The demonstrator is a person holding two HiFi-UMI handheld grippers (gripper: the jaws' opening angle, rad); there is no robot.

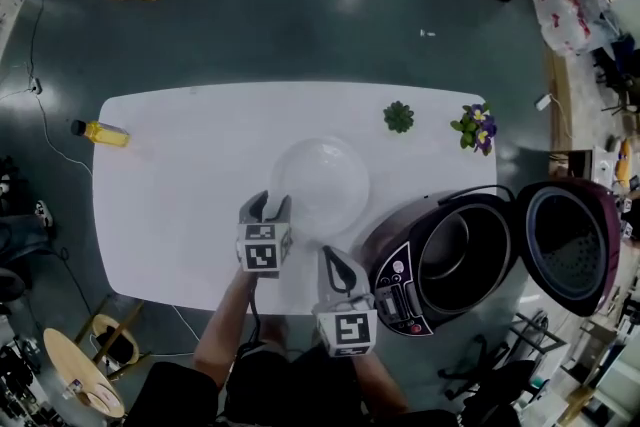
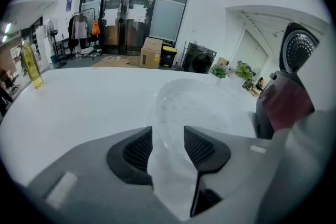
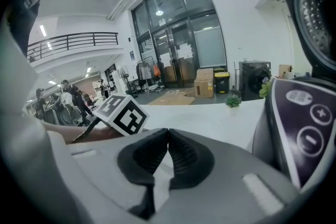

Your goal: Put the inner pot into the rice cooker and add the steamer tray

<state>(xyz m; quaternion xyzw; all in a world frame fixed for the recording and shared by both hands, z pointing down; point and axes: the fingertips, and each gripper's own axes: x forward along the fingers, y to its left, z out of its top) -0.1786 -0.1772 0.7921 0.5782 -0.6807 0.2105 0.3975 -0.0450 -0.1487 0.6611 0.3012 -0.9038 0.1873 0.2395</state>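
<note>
Now: left jaws open at the steamer tray, right jaws closed

Head view: the clear steamer tray (image 1: 320, 177) sits mid-way on the white table (image 1: 180, 195), with the left gripper (image 1: 268, 205) at its near rim. To the right stands the rice cooker (image 1: 400, 265), lid (image 1: 570, 245) open and inner pot (image 1: 458, 250) inside. The right gripper (image 1: 336, 263) hangs near its front.

Left gripper view: jaws wide apart, tray rim in the gap, unpressed.

Right gripper view: jaws closed together on nothing.

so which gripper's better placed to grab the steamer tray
Left. The left gripper stands open with the rim of the steamer tray between its jaws; the right gripper is shut, nearer the rice cooker.
</note>
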